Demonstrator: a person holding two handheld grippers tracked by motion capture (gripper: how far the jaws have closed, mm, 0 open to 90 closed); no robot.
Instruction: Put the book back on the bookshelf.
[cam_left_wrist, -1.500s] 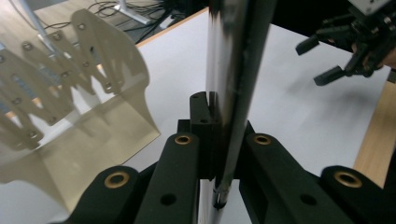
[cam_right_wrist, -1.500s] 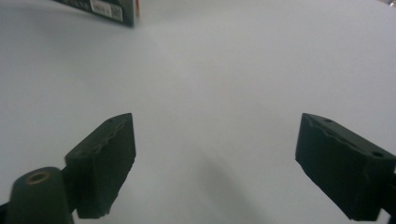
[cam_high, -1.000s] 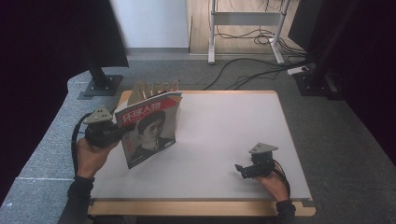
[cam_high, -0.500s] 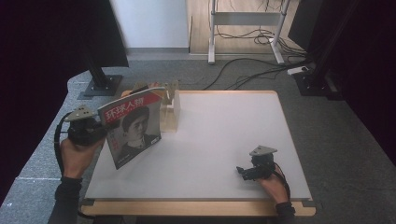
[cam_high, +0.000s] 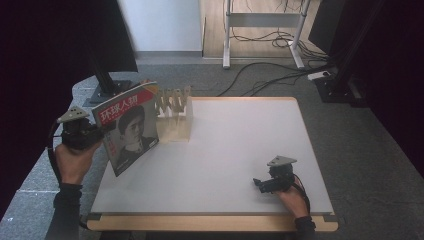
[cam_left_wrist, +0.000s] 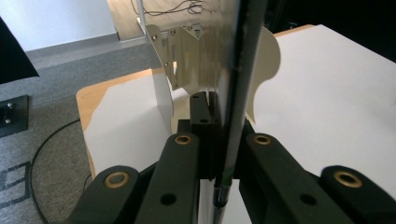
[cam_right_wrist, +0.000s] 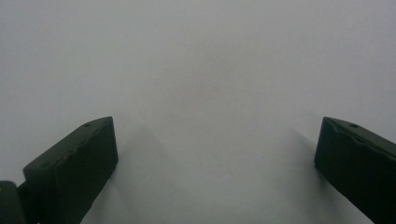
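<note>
A magazine (cam_high: 127, 130) with a red title band and a portrait on its cover is held upright and tilted over the table's left edge. My left gripper (cam_high: 101, 138) is shut on its left edge. In the left gripper view the magazine (cam_left_wrist: 233, 88) is seen edge-on, clamped between the two black jaws of my left gripper (cam_left_wrist: 219, 154). A wooden slotted rack (cam_high: 175, 107) stands just right of the magazine, apart from it. My right gripper (cam_high: 260, 184) rests low at the table's front right, open, and nothing lies between the jaws of my right gripper (cam_right_wrist: 215, 154).
The white table top (cam_high: 240, 140) stretches between the rack and the right hand. Beyond the magazine stands the rack (cam_left_wrist: 177, 60). A black monitor stand (cam_high: 107, 87) rises off the back left corner. Cables (cam_high: 270, 75) run over the floor behind.
My left gripper has carried the magazine to the left, away from the rack, out past the table's left edge. The right gripper has stayed put.
</note>
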